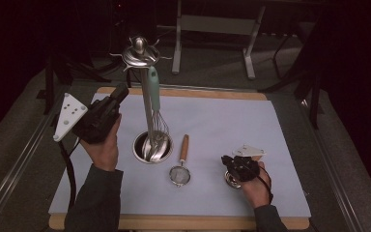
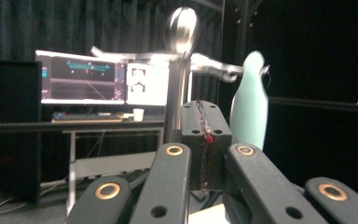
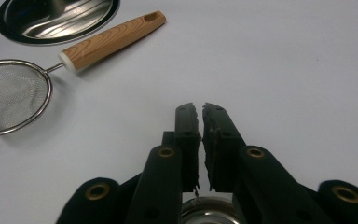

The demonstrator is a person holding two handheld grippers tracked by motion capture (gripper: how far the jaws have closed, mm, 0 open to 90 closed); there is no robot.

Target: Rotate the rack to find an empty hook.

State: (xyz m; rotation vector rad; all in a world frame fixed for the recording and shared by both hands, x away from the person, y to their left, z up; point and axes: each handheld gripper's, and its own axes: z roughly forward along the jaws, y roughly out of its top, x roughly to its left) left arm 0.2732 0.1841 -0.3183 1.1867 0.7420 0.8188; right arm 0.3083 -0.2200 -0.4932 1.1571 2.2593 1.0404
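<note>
While the left gripper is hovering above the bench with its jaws pressed together on nothing, the right gripper is resting low near the front edge, its jaws drawn to a narrow slit, the pads almost meeting with nothing between them.

Item, left gripper: it is pointing toward the utensil stand, a steel post with hooked arms, standing just ahead of it. In the left gripper view the post is rising right behind the closed tips, and the mint-green whisk handle is hanging just to their right. A grey plate is sitting on the gripper's rear; a cable is trailing down from it.

Item, whisk: it is hanging from a stand arm, its wires reaching into the round steel base, which is lying right of the left hand.

Item, strainer: it is lying flat between the two hands, its wooden handle pointing away; in the right gripper view its mesh is sitting well left of the tips.

Item, small steel cup: it is sitting directly beneath the right gripper, its rim showing under the jaws, untouched by the pads.
</note>
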